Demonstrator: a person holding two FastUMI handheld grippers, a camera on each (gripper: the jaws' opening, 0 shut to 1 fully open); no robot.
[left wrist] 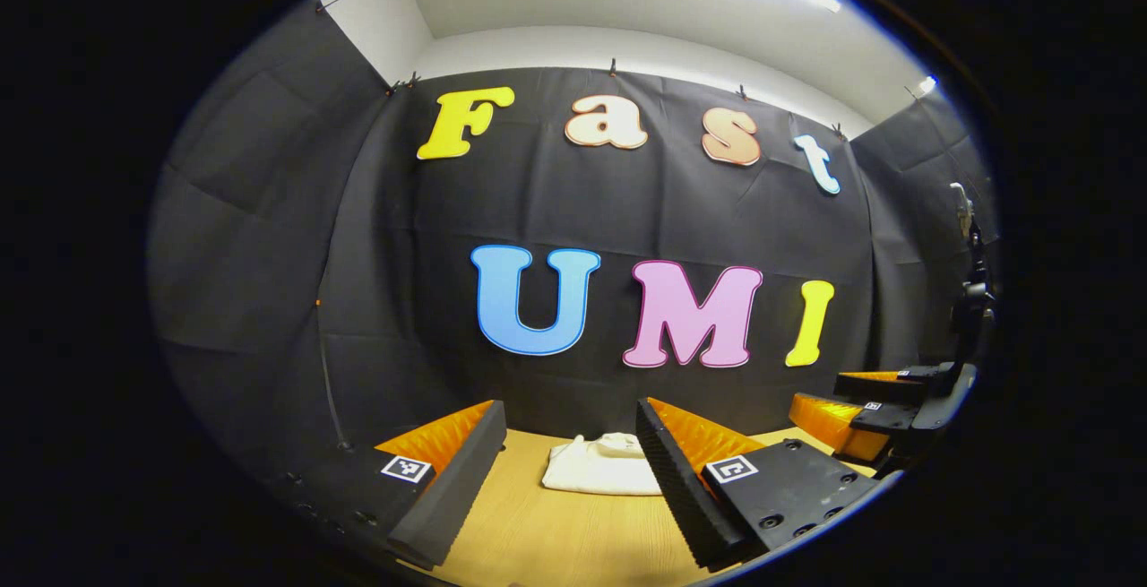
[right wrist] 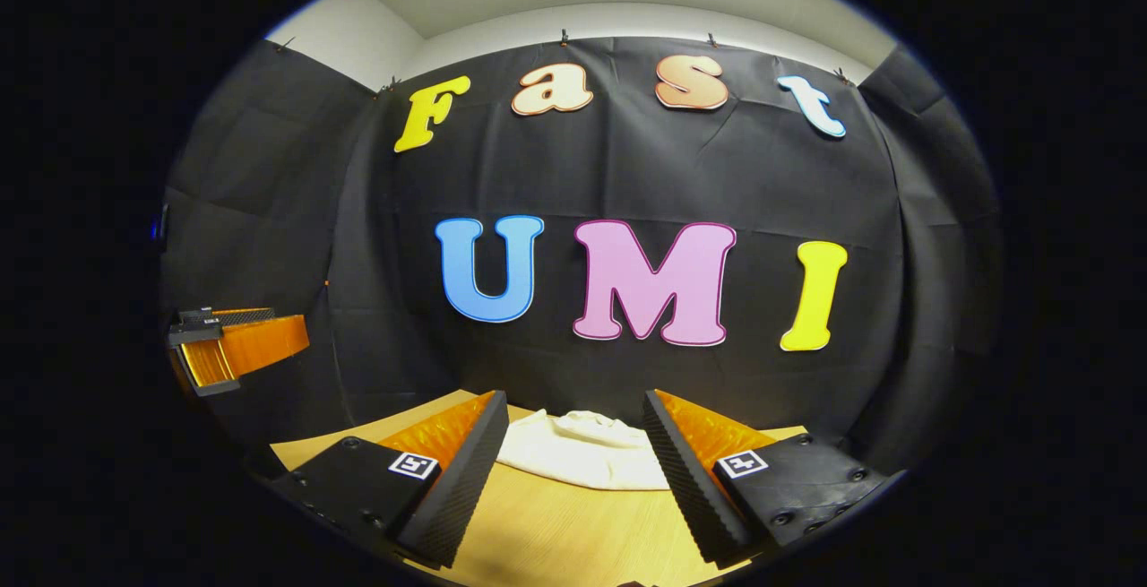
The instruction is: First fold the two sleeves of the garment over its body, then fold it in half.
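Observation:
A white garment (left wrist: 599, 465) lies in a compact folded bundle on the wooden table (left wrist: 547, 533), near the far edge by the wall. In the right gripper view the same garment (right wrist: 578, 450) sits just beyond the fingertips. My left gripper (left wrist: 570, 430) is open above the table, short of the garment, with nothing between its fingers. My right gripper (right wrist: 575, 421) is also open and holds nothing. The right gripper (left wrist: 865, 403) appears at the right edge of the left gripper view. The left gripper (right wrist: 235, 342) appears at the left of the right gripper view. Both hang above the table.
The table's light wood surface (right wrist: 556, 533) stretches from the fingers to the black cloth wall (right wrist: 627, 166) behind the garment. A dark stand or pole (left wrist: 972, 282) rises at the far right of the left gripper view.

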